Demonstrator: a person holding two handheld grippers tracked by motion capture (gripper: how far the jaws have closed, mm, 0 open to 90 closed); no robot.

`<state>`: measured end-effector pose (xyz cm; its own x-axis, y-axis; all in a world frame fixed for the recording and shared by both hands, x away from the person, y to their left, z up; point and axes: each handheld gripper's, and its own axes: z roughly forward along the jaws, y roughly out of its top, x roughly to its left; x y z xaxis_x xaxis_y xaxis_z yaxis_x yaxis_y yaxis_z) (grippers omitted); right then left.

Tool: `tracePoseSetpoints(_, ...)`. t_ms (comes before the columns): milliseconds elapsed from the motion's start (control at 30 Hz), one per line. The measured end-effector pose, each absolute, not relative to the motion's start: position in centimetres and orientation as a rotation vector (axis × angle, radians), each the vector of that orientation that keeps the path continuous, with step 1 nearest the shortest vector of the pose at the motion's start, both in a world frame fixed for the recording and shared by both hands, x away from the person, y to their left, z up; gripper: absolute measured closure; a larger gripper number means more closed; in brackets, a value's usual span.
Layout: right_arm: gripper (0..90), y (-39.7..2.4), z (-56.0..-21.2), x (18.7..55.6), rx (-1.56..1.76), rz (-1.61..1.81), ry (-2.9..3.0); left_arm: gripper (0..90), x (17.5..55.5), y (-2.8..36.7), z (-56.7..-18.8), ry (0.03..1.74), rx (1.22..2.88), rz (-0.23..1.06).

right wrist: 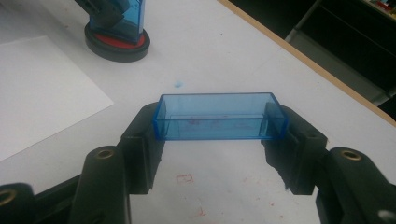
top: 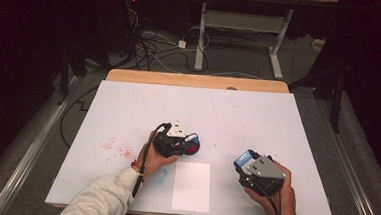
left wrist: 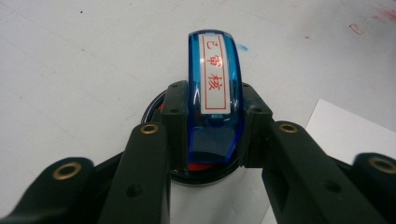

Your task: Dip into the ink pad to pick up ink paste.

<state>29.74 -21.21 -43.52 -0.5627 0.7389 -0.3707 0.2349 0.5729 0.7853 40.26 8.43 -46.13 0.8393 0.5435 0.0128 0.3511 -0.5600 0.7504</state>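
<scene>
the left claw (left wrist: 212, 135) is clamped on a blue stamp (left wrist: 213, 88) standing on a round ink pad (right wrist: 116, 43) near the middle of the white surface (top: 128, 108). the right claw (right wrist: 219, 128) grips the stamp's clear blue cap (right wrist: 219, 116), held just above the surface right of a paper sheet (top: 191, 186).

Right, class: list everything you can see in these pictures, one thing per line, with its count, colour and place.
Stamp: one, clear blue with a white label in red characters, upright on the ink pad, gripped by the left claw.
Ink pad: one, black rim with red inside, under the stamp.
Stamp cap: one, clear blue, held in the right claw above the table.
Paper sheet: one, white, near edge of the table.
Table: one, white top with red and blue ink marks.
Left claw: one, black, shut on the stamp.
Right claw: one, black, shut on the stamp cap.
</scene>
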Motion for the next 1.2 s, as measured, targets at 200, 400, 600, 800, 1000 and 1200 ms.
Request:
tracePoseSetpoints(200, 40.9, -21.2, -43.4, 29.7, 0.772, 0.912, 2.086, 67.9, 40.0, 8.5, -45.7, 0.640, 2.203, 0.329)
tracePoseSetpoints(400, 40.9, -21.3, -43.3, 29.6, 0.773, 0.919, 2.079, 67.9, 39.3, 9.2, -43.5, 0.609, 2.123, 0.329)
tracePoseSetpoints(600, 40.9, -21.3, -43.2, 29.6, 0.765, 0.924, 2.077, 67.8, 38.8, 9.9, -42.2, 0.598, 2.087, 0.325)
tracePoseSetpoints(800, 40.9, -21.3, -43.3, 29.7, 0.770, 0.928, 2.079, 67.8, 38.6, 10.6, -41.5, 0.600, 2.059, 0.327)
tracePoseSetpoints(1000, 40.8, -21.3, -43.4, 29.8, 0.768, 0.933, 2.082, 67.9, 38.5, 11.1, -41.1, 0.608, 2.045, 0.329)
tracePoseSetpoints(1200, 40.9, -21.4, -43.3, 29.9, 0.774, 0.934, 2.081, 67.9, 38.5, 11.7, -40.8, 0.616, 2.022, 0.324)
